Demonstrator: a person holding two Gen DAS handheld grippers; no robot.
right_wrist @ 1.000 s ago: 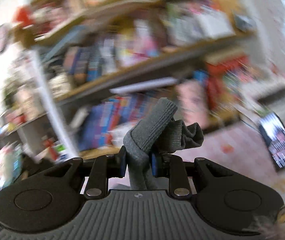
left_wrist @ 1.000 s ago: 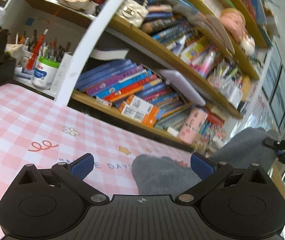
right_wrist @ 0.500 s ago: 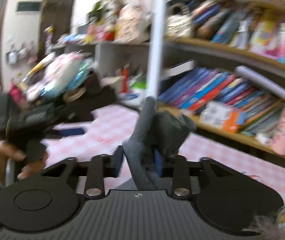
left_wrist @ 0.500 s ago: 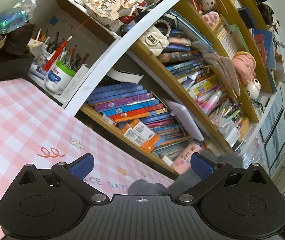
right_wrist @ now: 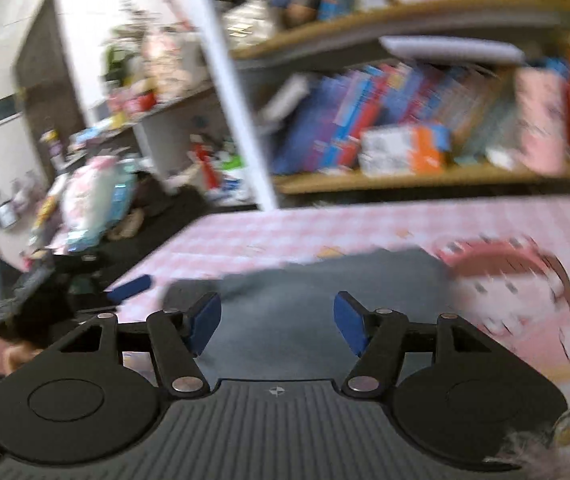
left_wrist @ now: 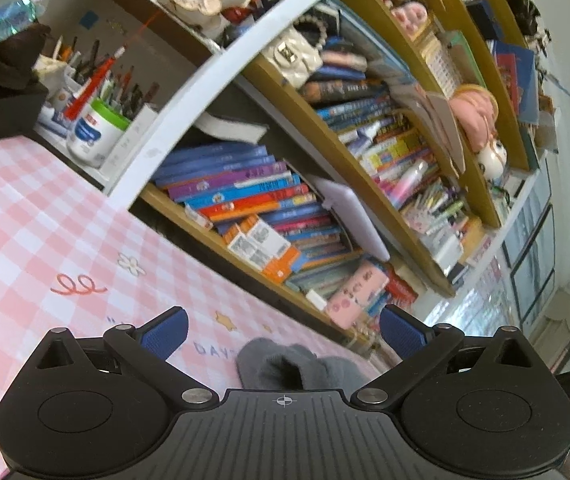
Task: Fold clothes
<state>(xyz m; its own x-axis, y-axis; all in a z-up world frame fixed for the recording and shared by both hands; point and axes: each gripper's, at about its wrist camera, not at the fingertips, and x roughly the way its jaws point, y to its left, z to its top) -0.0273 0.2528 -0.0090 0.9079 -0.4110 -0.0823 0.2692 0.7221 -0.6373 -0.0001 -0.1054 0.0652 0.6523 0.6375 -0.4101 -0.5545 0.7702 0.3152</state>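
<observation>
Grey garment (right_wrist: 325,296) lies flat on the pink checked cloth (right_wrist: 269,232) covering the table, spread out under and ahead of the right gripper (right_wrist: 277,322). Its far edge runs roughly straight across the right wrist view; blur hides the finer folds. In the left wrist view a bunched end of the same grey garment (left_wrist: 293,364) sits on the cloth (left_wrist: 25,216), low between the fingers of the left gripper (left_wrist: 283,332) and partly hidden by the gripper body.

Right gripper: jaws apart, blue pads (right_wrist: 203,322) clear of the fabric, nothing between them. Whether it hovers above the garment or touches it cannot be told.

Left gripper: jaws wide apart, blue pads (left_wrist: 165,332) empty; the bunched fabric lies between and below them, not pinched.

The left gripper (right_wrist: 129,286) also shows at the left edge of the right wrist view, a blue pad pointing toward the garment's near corner, close beside it.

Beyond the table edge: a bookshelf (left_wrist: 245,196) packed with books, a pen cup (left_wrist: 97,128) further left.
</observation>
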